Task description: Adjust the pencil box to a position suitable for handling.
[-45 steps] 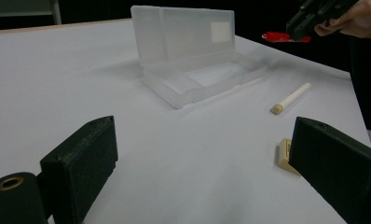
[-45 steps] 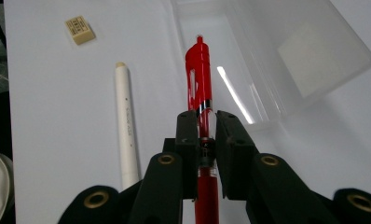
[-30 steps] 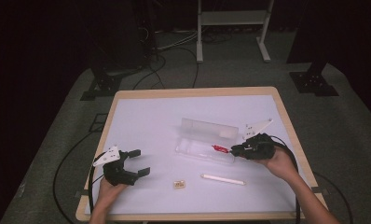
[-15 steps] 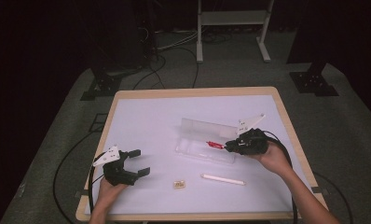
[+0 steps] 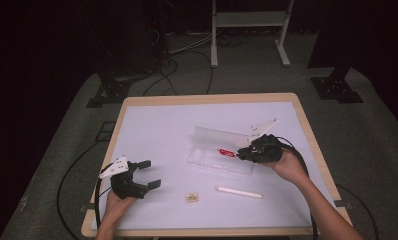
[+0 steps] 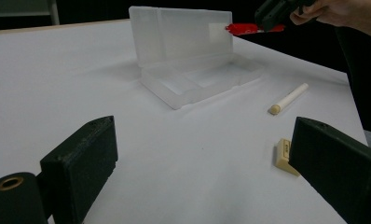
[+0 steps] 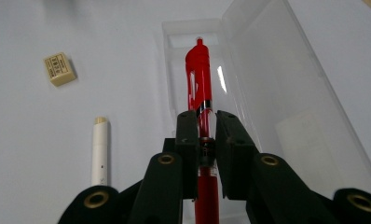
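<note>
Presently, by item:
Right tongs (image 7: 202, 123): clamped on the red pen (image 7: 199, 70), jaws pressed to its barrel near mid-length.
Red pen: held in the air over the clear case (image 5: 218, 161), its tip pointing along the open tray.
Clear case: on the white worktop (image 5: 162, 130), lid standing up at the far side.
Left tongs (image 5: 146, 173): jaws spread wide, nothing between them, near the worktop's front left.
White stick (image 5: 239, 192): lying flat in front of the case.
Eraser (image 5: 191, 198): near the stick, apart from it.
</note>
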`<state>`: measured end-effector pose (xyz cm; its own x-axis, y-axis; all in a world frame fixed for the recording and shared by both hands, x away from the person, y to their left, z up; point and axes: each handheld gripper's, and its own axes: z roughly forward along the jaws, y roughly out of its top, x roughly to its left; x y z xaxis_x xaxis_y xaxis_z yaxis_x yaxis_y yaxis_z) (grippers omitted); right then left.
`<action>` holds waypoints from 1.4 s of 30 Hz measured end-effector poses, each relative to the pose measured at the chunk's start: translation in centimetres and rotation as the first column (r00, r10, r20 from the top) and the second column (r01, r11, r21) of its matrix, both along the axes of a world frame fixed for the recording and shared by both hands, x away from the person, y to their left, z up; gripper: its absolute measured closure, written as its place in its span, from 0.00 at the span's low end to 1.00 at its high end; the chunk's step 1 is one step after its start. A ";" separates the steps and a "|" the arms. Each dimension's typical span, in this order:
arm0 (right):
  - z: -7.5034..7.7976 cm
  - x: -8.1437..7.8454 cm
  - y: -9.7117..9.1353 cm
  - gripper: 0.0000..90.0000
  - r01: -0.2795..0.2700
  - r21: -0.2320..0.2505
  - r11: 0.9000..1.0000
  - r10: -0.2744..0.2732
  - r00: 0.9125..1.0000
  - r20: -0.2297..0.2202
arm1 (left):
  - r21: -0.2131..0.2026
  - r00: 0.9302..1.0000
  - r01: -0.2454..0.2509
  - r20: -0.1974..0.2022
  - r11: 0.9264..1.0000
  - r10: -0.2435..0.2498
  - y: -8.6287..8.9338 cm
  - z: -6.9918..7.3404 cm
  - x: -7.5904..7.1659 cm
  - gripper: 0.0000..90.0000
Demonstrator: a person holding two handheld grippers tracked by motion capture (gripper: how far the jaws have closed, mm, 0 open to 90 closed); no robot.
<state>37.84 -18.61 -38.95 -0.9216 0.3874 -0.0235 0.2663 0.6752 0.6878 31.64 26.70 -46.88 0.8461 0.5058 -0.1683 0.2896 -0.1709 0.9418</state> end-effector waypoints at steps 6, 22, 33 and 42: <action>-0.5 0.6 0.6 0.88 -0.005 -0.004 1.000 0.005 1.000 -0.005 | -0.001 1.000 0.001 -0.001 1.000 -0.001 0.0 0.0 0.0 0.08; -1.5 1.5 1.8 0.88 -0.005 -0.015 1.000 0.004 1.000 -0.017 | -0.001 1.000 0.002 0.000 1.000 -0.002 0.0 0.0 0.0 0.08; -2.2 2.1 2.3 0.88 0.001 -0.028 1.000 -0.002 1.000 -0.028 | -0.003 1.000 0.003 0.000 1.000 -0.003 0.0 0.0 0.0 0.08; -3.0 2.6 2.6 0.88 0.004 -0.028 1.000 -0.005 0.999 -0.036 | -0.002 1.000 0.002 0.000 1.000 -0.002 0.0 0.0 0.0 0.08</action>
<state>40.45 -16.04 -41.90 -0.9203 0.3912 -0.0013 0.2937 0.6929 0.6585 31.64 26.73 -46.89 0.8472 0.5037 -0.1691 0.2890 -0.1697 0.9422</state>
